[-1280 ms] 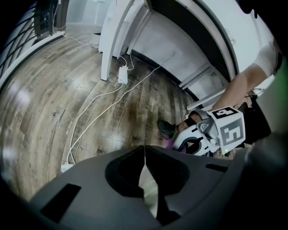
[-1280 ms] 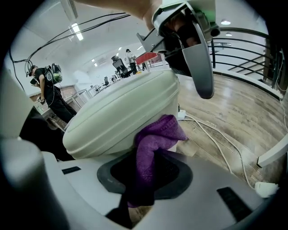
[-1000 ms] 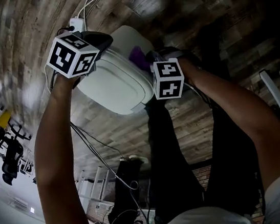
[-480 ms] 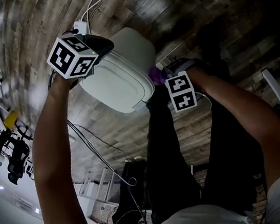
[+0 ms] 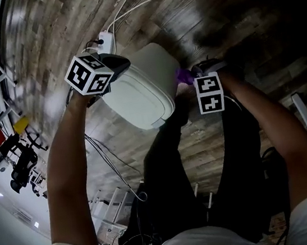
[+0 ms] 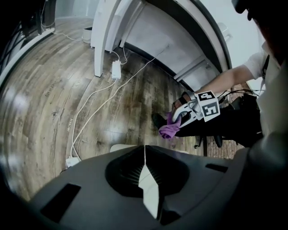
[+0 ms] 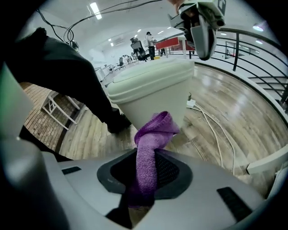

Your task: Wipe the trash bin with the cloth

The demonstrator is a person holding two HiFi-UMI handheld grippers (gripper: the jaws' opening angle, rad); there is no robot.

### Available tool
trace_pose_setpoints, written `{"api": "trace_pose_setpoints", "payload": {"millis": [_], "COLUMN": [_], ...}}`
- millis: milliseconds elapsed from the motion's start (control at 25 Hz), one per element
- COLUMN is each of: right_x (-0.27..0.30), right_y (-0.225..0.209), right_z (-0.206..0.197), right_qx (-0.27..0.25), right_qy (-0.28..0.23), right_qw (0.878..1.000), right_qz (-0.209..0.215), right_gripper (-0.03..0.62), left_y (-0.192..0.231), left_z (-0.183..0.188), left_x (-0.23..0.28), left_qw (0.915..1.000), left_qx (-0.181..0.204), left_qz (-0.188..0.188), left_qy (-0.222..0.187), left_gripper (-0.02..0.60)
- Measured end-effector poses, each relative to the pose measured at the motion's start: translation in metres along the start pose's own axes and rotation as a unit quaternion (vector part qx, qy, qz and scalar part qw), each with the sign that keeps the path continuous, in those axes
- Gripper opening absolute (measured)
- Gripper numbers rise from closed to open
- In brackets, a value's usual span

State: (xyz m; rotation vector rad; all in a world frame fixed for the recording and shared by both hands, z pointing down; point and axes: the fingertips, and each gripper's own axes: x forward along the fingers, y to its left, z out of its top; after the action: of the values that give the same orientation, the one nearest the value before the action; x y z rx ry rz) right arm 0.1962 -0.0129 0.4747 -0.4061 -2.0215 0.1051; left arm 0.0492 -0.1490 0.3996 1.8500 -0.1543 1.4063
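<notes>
My left gripper (image 5: 117,63) is in the upper left of the head view. Its jaws are squeezed on the top edge of the white trash bin (image 5: 143,89). The bin sits on the wood floor (image 5: 229,18), near the top middle. My right gripper (image 5: 194,80) is just right of the bin, and its jaws pinch the purple cloth (image 7: 152,134). The cloth's end pokes out at the bin's side wall. I can't tell if it touches. White cables (image 5: 142,2) lie above the bin.
</notes>
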Motion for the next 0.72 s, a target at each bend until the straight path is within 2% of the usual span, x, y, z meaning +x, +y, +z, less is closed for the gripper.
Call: {"api": "trace_pose_setpoints", "payload": {"millis": [280,440,560,720], "right_x": [0.013,0.03,0.05,0.067], "right_y": [-0.065,-0.112,-0.133,-0.17], "right_z": [0.003,0.017,0.039,0.076], "right_qx": [0.034,0.087,0.121,0.109], "right_qy": [0.014,0.021,0.012,-0.002], "right_qw": [0.997,0.989,0.984,0.986], "right_qz": [-0.07,-0.121,-0.128,-0.129], "right_gripper": [0.101,0.101,0.101,0.101], "left_y": [0.044,0.08,0.094,0.1], "left_z": [-0.018,-0.01,-0.013,-0.011], "left_x": [-0.002,0.002,0.012,0.018], "left_qw": [0.9996,0.9974,0.9964,0.9943], "left_qx": [0.024,0.063,0.07,0.079], "left_qz": [0.003,-0.008,-0.023,-0.051], "left_qy": [-0.014,-0.036,-0.041,-0.051], "left_gripper": [0.009,0.009,0.009,0.009]}}
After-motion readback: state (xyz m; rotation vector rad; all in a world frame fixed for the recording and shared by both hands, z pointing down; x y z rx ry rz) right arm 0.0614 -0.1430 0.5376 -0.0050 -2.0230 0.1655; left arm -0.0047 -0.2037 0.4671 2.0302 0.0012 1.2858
